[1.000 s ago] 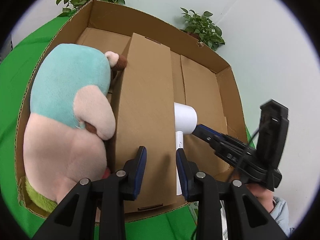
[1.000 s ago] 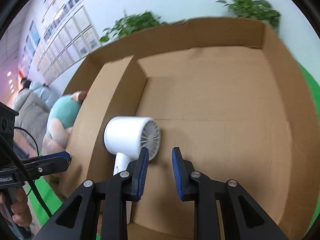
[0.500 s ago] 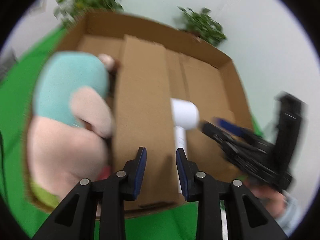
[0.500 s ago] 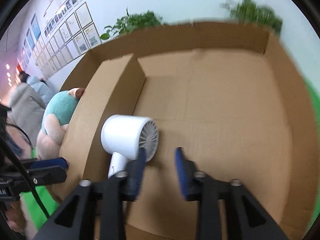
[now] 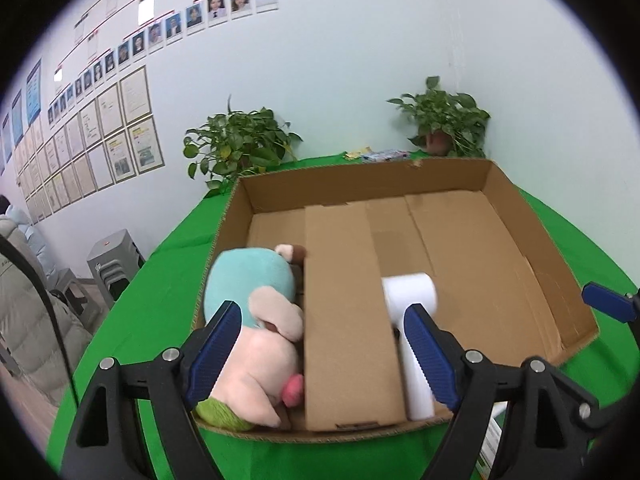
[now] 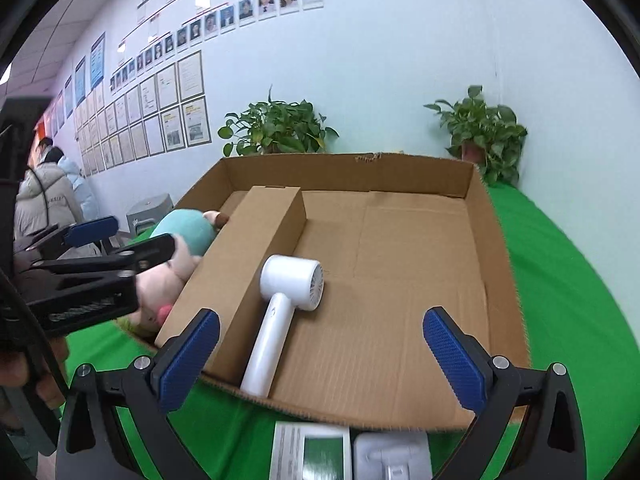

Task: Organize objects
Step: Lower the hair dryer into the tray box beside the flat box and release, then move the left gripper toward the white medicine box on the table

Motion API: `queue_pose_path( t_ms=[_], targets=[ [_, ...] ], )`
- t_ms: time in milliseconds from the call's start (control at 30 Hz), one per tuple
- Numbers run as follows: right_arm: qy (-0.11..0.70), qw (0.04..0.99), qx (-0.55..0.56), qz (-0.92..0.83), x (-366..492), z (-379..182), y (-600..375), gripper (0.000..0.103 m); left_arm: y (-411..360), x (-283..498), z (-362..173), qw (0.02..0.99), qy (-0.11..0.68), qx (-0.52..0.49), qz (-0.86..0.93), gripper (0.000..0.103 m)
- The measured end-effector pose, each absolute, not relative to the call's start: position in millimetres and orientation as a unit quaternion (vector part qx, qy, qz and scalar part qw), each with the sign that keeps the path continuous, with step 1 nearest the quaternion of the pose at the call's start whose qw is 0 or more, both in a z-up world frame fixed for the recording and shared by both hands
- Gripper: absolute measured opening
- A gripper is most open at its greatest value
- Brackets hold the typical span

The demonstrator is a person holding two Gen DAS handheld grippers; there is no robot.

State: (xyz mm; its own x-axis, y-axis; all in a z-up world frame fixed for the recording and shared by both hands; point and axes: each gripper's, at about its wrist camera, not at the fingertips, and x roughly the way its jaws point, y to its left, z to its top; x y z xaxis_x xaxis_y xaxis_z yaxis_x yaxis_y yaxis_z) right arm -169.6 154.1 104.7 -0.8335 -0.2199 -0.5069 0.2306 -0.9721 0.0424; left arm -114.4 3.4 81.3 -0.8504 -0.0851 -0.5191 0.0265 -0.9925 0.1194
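Note:
A shallow cardboard box [image 5: 536, 236] [image 6: 496, 264] sits on a green table. In it lie a teal and pink plush toy [image 5: 256, 320] [image 6: 180, 248] at the left, a long brown carton [image 5: 344, 312] [image 6: 248, 260] in the middle, and a white hair dryer [image 5: 412, 320] [image 6: 280, 304] to its right. My left gripper [image 5: 324, 344] is open and empty, above the box's near edge. My right gripper [image 6: 320, 356] is open and empty, before the near edge. The left gripper also shows in the right wrist view [image 6: 92, 264].
Two flat packaged items, one green-faced [image 6: 312, 452] and one grey [image 6: 392, 456], lie on the green cloth [image 6: 568, 296] just before the box. Two potted plants [image 5: 236, 148] [image 5: 448, 120] stand at the back. People in coats [image 6: 44, 196] stand at the far left.
Both grippers have opened wide and pulled back and up from the box. The hair dryer, carton and plush lie where they were.

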Motion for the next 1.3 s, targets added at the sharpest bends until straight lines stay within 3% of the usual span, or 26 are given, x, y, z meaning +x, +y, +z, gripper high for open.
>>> queue_pose_path(
  t_ms=[267,300,333,367,400,433,467,533,567,633,667,700,733,767,933,1300],
  targets=[
    [0.001,0.107,0.261,-0.959,-131,103,166,0.102,3,-108,73,0.036,-0.038,0.293,-0.955,0.082],
    [-0.001,0.106,0.264,-0.959,-129,101,167,0.1,1,-108,73,0.042,-0.036,0.293,-0.955,0.082],
    [-0.002,0.105,0.269,-0.958,-126,99,167,0.091,0,-106,74,0.042,-0.032,0.29,-0.956,0.08],
    [0.0,0.101,0.274,-0.956,-126,97,168,0.078,-1,-105,73,0.04,-0.028,0.289,-0.956,0.068],
    [0.003,0.096,0.282,-0.955,-123,96,167,0.072,-1,-105,73,0.037,-0.025,0.293,-0.955,0.049],
    [0.004,0.094,0.285,-0.954,-123,94,167,0.058,-1,-106,71,0.03,-0.022,0.301,-0.953,0.036],
    [0.004,0.091,0.288,-0.953,-121,93,168,0.038,0,-107,68,0.013,-0.017,0.314,-0.949,0.004],
    [0.005,0.089,0.291,-0.952,-118,90,169,0.02,2,-109,64,-0.01,-0.009,0.33,-0.944,0.002],
    [0.005,0.089,0.293,-0.952,-118,90,169,0.02,4,-107,62,-0.012,-0.01,0.331,-0.943,0.002],
    [0.002,0.089,0.293,-0.952,-116,90,170,0.02,5,-104,62,-0.012,-0.008,0.328,-0.944,0.003],
    [0.001,0.091,0.29,-0.953,-114,91,171,0.028,5,-103,61,-0.01,-0.005,0.329,-0.944,0.012],
    [0.002,0.092,0.288,-0.953,-112,93,171,0.039,6,-103,61,-0.009,-0.005,0.332,-0.943,0.038],
    [0.001,0.095,0.286,-0.953,-111,94,172,0.075,6,-102,60,-0.013,-0.003,0.333,-0.943,0.054],
    [-0.001,0.099,0.282,-0.954,-110,95,173,0.103,4,-100,60,-0.022,0.007,0.327,-0.945,0.077],
    [0.034,0.068,0.288,-0.955,-113,88,168,0.102,1,-90,63,-0.051,0.033,0.312,-0.948,0.079],
    [0.021,0.074,0.307,-0.949,-114,80,170,0.102,1,-89,54,-0.071,0.049,0.333,-0.939,0.079]
  ],
)
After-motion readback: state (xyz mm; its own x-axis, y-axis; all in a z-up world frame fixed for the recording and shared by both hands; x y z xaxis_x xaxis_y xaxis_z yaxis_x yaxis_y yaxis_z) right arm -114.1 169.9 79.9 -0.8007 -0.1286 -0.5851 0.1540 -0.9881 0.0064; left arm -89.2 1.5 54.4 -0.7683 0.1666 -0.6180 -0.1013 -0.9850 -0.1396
